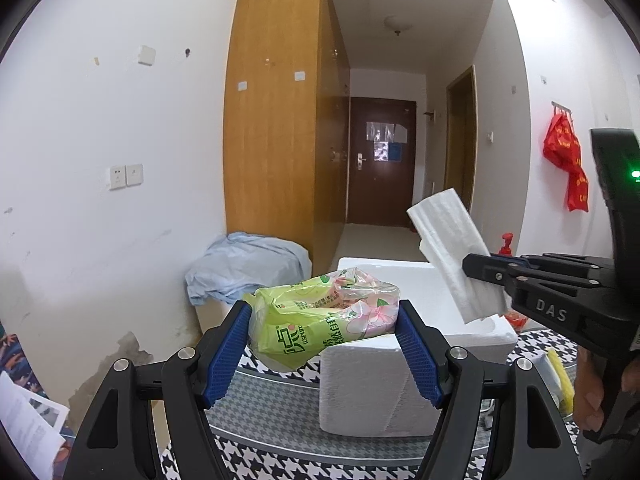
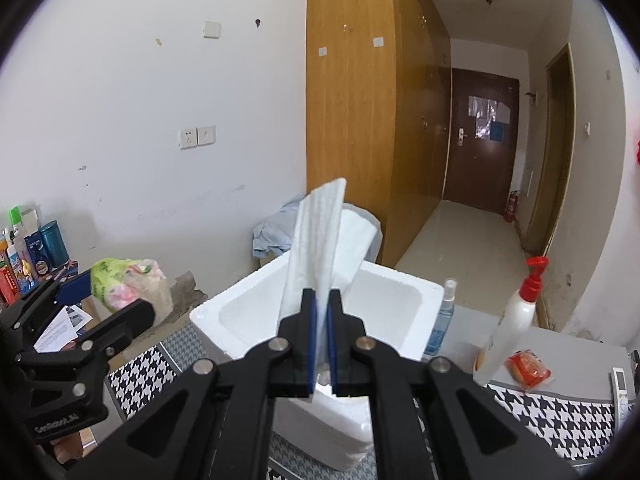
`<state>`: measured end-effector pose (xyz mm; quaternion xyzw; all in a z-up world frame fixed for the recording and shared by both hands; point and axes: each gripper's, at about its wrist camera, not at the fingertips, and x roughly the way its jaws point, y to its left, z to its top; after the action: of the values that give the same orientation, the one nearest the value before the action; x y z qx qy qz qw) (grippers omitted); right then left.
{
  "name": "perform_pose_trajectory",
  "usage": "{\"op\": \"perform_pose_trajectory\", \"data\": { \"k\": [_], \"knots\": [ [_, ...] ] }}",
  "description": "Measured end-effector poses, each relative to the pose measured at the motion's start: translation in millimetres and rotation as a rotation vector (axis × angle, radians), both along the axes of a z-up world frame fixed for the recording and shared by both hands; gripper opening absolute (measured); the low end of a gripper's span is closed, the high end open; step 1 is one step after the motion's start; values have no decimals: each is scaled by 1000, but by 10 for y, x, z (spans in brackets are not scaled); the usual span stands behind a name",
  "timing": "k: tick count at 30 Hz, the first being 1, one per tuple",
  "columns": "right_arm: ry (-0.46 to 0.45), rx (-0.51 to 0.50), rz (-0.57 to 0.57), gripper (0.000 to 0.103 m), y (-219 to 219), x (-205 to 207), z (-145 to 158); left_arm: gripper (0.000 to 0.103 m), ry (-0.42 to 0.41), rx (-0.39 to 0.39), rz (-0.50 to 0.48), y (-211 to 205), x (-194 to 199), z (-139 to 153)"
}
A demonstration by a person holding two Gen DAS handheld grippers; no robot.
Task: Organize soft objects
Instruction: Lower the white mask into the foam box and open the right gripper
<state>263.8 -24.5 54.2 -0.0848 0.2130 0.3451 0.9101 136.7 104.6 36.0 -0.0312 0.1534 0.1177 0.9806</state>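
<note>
The white foam box stands open on the table with the houndstooth cloth, and its hollow faces up. I judge it is the place where the soft things must go, and this is why you bring both tools toward it.

Your left gripper holds the tissue pack, a soft package in green and pink plastic film. The blue pads stand wide apart, one on each end of the pack, and they press it by its length. The film is wrinkled and half empty at the pink end, so a wide grip on both ends is probably the safest way to carry it without slipping. In the left wrist view the pack hangs just above the near corner of the box, not yet inside.

Your right gripper is closed tight on the folded white tissues. The pads pinch only the lower end, so the free part stands up and fans open above the jaws. In the right wrist view it is over the hollow of the box. A thin stack like this needs a full pinch, otherwise the sheets slide apart.

The pump bottle and the small spray bottle stand beside the box, clear of both tools.
</note>
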Motion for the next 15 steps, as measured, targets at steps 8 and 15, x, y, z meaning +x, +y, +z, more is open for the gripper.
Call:
{"op": "perform_pose_trajectory", "data": {
  "k": [8, 15],
  "knots": [
    [39, -18, -1, 8, 84, 152, -136, 74, 1, -15, 11, 75, -2, -28],
    [67, -51, 8, 13, 129, 189, -190, 74, -4, -12, 13, 113, 17, 2]
  ]
}}
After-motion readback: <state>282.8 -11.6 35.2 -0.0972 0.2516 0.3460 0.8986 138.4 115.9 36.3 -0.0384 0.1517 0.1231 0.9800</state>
